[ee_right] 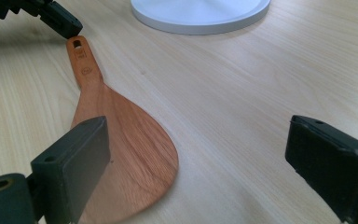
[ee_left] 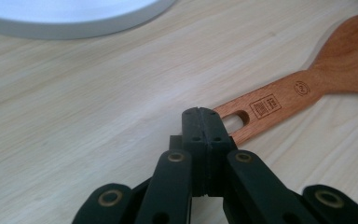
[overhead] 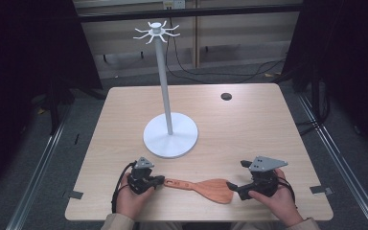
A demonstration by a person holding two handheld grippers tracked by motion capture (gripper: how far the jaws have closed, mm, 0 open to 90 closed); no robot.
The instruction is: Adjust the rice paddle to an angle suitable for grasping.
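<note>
Spatula (overhead: 206,189) handle's printed marks unreadable; left tool (ee_left: 200,122) closed empty, right tool (ee_right: 200,163) wide open.

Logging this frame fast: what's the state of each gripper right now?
Left gripper: closed, empty, its tip at the hole end of the wooden spatula.
Right gripper: open, empty, by the spatula's blade.

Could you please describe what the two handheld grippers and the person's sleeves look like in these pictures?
Both the left gripper and the right gripper are matte black, each topped by a grey three-cornered plate with small holes. Their linkage arms carry brass-coloured pivot pins, and the fingers are flat rectangular black pads. A black cable loops from the left one. The sleeves are beige.
</note>
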